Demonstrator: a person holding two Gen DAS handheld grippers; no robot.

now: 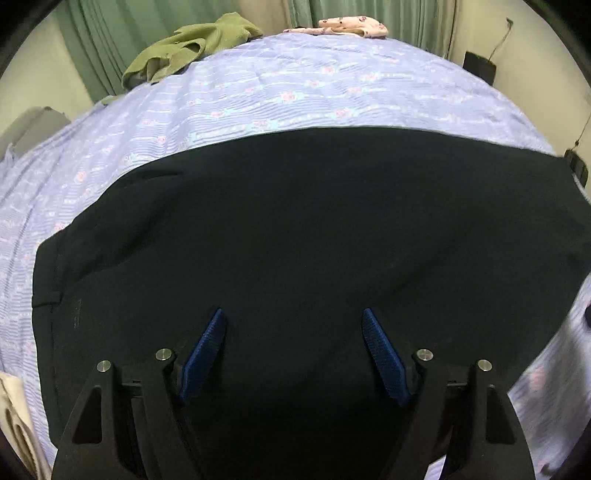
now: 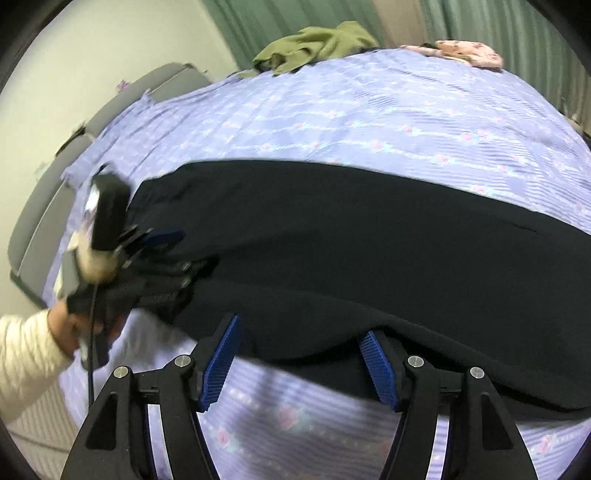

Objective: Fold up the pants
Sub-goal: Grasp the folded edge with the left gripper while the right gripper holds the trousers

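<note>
So the pants [image 1: 295, 240] are lying flat across the bed [image 1: 258, 92], stretched sideways in front of both grippers, waistband end off to the left.

Left gripper [image 1: 293, 325] hangs right over the dark cloth near that waistband end, fingers spread, nothing between the pads that I can see. Right gripper [image 2: 299, 332] sits at the near edge of the pants further along the leg, also spread wide, and the hem edge runs just between its fingers [image 2: 376, 365] without being pinched.

My read: this is the bit where you grab the near long edge at two spots to fold it over. If it were me I'd get both grippers low enough that one finger slides under the edge and the other lands on top, then close on all the layers together. Black fabric hides the layers, so catching only the top one seems the easy mistake. Lift both ends evenly or it'll twist.

There's a green garment [image 1: 192, 48] and a pink one [image 1: 354, 26] way off at the far side, no bother.
</note>
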